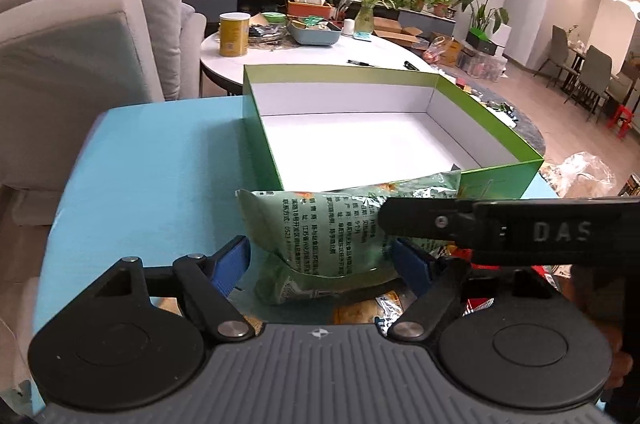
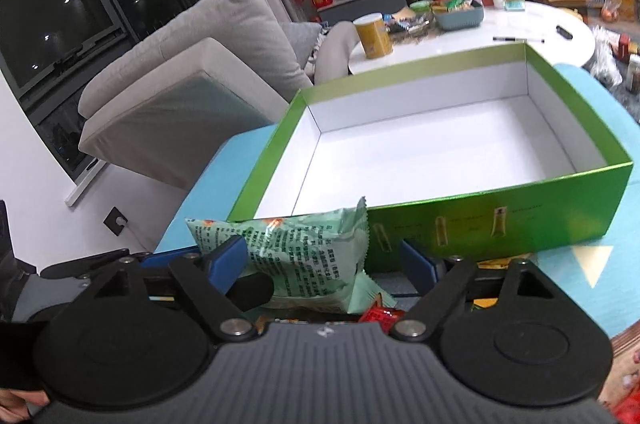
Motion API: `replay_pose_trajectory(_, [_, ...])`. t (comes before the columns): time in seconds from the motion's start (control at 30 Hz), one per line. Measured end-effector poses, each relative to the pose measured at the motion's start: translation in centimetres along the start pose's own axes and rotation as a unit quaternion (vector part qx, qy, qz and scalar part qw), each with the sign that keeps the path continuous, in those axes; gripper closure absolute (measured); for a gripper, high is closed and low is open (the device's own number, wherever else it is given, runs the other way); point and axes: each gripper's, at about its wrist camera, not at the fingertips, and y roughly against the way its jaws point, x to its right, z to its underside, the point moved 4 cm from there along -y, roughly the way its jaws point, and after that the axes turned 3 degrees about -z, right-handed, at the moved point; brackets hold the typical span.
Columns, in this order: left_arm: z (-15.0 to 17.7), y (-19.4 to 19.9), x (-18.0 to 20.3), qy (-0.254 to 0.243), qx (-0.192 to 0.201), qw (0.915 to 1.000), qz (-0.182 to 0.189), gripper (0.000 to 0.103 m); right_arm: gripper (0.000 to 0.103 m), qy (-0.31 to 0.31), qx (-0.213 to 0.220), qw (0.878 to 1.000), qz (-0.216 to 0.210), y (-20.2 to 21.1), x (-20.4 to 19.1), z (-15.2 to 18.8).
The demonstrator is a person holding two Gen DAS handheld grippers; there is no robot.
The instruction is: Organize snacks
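A pale green snack packet (image 1: 320, 236) lies on the blue table in front of an open green box (image 1: 496, 180) with a white, empty inside. My left gripper (image 1: 322, 260) stands open around the packet's near end, blue pads on either side. My right gripper's black finger (image 1: 440, 222) crosses over the packet from the right. In the right wrist view the same packet (image 2: 296, 252) sits between the open right gripper (image 2: 328, 260) pads, nearer the left pad (image 2: 228, 260). The green box (image 2: 500, 228) is just beyond. More snack packets (image 2: 380, 314) lie under the grippers.
The blue table (image 1: 152, 184) holds the box. Beyond it is a white round table (image 1: 372, 52) with a yellow can (image 1: 234, 34), a blue tray and pens. A grey sofa (image 1: 80, 44) stands at the left. Plants and a TV line the far wall.
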Motion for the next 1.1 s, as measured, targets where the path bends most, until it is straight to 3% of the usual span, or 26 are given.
replay_pose_trajectory(0.1, [0.0, -0.1, 0.2, 0.0, 0.003, 1.0, 0.005, 0.031, 0.028, 0.0, -0.007, 1.0, -0.016, -0.1, -0.2, 0.1])
replay_pose_trajectory(0.17, [0.1, 0.0, 0.3, 0.002, 0.008, 1.0, 0.003, 0.033, 0.036, -0.001, -0.013, 1.0, -0.028, -0.1, -0.5, 0.1])
replay_pose_trajectory(0.27, [-0.1, 0.9, 0.5, -0.001, 0.018, 0.9998, 0.0, 0.035, 0.039, 0.009, -0.009, 1.0, -0.023, -0.1, -0.8, -0.1])
replay_pose_trajectory(0.5, [-2.3, 4.6, 2.2, -0.018, 0.064, 0.9978, 0.006, 0.035, 0.04, 0.029, 0.035, 0.999, -0.026, 4.1, -2.3, -1.6])
replay_pose_trajectory(0.7, [-6.4, 6.1, 4.0, -0.045, 0.108, 0.9931, 0.013, 0.035, 0.04, 0.042, 0.079, 0.996, -0.024, 5.6, -2.4, -5.9])
replay_pose_trajectory(0.87, [-8.6, 4.7, 4.2, -0.034, 0.098, 0.9943, 0.024, 0.035, 0.04, 0.036, 0.086, 0.995, -0.018, 5.1, -1.4, -8.0])
replay_pose_trajectory(1.1, [-7.7, 0.8, 3.4, -0.008, 0.046, 0.9986, 0.027, 0.036, 0.04, 0.011, 0.047, 0.999, -0.013, 1.9, 0.7, -7.5])
